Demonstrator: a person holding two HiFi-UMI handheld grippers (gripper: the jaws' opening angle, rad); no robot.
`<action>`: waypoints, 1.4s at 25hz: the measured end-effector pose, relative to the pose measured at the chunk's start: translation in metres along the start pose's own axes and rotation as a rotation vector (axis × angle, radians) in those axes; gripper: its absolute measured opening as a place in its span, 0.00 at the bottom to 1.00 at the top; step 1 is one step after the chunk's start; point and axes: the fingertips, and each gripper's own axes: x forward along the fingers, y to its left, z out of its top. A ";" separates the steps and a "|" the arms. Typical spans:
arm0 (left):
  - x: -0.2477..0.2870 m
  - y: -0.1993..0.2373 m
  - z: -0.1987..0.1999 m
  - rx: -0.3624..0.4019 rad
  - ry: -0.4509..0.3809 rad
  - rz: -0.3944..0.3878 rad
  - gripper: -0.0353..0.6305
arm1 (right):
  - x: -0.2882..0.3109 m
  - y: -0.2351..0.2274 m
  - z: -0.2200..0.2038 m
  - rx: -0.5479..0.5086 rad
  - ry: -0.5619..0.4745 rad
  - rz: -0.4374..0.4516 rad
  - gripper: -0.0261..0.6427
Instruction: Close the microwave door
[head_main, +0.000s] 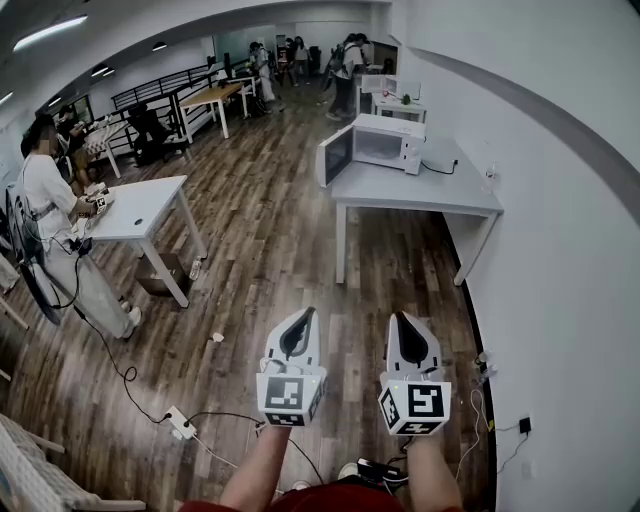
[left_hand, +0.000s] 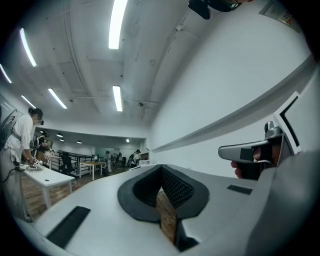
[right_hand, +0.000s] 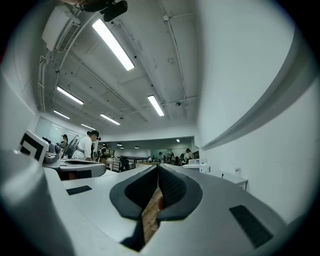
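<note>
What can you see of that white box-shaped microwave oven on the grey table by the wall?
The white box-shaped microwave oven sits upright at the far left corner of a grey table beside the white wall. Its door, white-framed with a dark window, stands swung wide open on the left. A dark cord trails over the tabletop from its right end. Nothing else touches it; its inside is too small to make out.

Left gripper (left_hand: 161, 168) seen from its own camera: the two dark, ribbed fingers (left_hand: 178, 188) are closed together at the tips with nothing between them, and wooden floor (left_hand: 167, 218) shows beneath. At right, a hand holds the right gripper (left_hand: 235, 150) against a white wall (left_hand: 225, 90). At left, a person (left_hand: 22, 134) stands by a white desk (left_hand: 47, 177) under ceiling lights (left_hand: 116, 97).
</note>
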 end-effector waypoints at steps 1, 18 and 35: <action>0.004 -0.004 0.001 0.001 -0.001 0.005 0.09 | 0.001 -0.005 0.000 -0.003 -0.003 -0.003 0.08; 0.065 -0.033 -0.021 0.019 0.008 0.045 0.09 | 0.039 -0.065 -0.030 0.054 0.002 0.037 0.08; 0.182 0.053 -0.053 -0.024 0.020 0.011 0.09 | 0.179 -0.064 -0.063 0.021 0.051 0.003 0.08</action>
